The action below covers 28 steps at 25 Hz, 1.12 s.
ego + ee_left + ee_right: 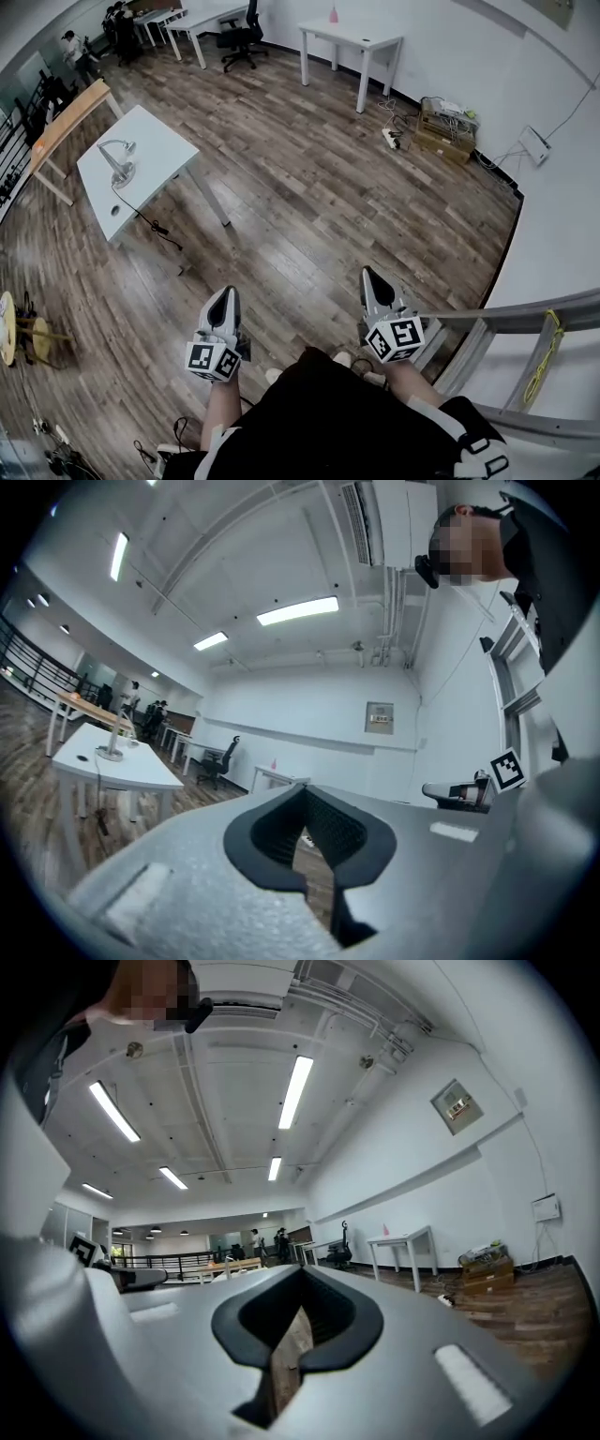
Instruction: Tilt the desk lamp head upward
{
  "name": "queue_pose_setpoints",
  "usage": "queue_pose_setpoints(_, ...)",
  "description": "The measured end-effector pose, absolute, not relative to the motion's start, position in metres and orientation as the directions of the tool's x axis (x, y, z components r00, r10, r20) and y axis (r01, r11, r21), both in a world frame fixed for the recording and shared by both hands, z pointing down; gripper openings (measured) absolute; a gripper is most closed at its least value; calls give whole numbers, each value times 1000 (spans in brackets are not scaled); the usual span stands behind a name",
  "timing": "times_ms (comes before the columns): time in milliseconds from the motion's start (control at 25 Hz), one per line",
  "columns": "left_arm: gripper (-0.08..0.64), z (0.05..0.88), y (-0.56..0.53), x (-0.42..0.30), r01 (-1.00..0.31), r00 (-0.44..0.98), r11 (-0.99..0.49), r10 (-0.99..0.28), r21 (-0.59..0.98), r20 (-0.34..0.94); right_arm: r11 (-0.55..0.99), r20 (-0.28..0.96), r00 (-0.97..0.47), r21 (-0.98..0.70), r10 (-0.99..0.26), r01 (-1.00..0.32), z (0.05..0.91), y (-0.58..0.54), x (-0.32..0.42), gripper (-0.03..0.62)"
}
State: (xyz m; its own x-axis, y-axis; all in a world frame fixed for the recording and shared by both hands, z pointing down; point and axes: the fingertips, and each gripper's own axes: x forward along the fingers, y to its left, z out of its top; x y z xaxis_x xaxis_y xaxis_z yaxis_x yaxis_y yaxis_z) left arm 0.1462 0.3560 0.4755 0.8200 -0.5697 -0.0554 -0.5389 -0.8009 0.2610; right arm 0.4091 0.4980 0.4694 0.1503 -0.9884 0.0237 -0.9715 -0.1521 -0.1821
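The silver desk lamp [117, 161] stands on a white table [155, 141] at the far left of the room, its head bent forward and down. It also shows small in the left gripper view, lamp [112, 745] on the table [141, 771]. My left gripper [225, 294] and right gripper [367, 275] hang side by side near my body, several steps from the table. Both are shut with nothing between the jaws. The left gripper view [305, 834] and the right gripper view [298, 1324] each show the black pads closed together over bare floor.
The lamp's black cord [155, 225] hangs off the table's near edge. A metal ladder [525, 323] leans close at my right. Another white table [352, 39], an office chair [242, 37] and a box with cables [445, 127] stand along the far wall. A wooden table [66, 122] lies beyond the lamp table.
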Motion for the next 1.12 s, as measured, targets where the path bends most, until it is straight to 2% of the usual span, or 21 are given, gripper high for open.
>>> queue_pose_setpoints(400,-2,483,329,42,-667,692,-673,-719,319,-70,-21,-4,22,-176,-1000,-984,455,430,350,2)
queue_pose_setpoints(680,-2,475,321,-32,-729,623,-624,-775,281,-105,88,-20,-86,-224,-996,-971,454,380,283,2)
queue_pose_setpoints(1120,-2,476,340,-158,-850,435,-445,-895,282,-103,327,-49,-324,-223,-945,-918,443,324,157,3)
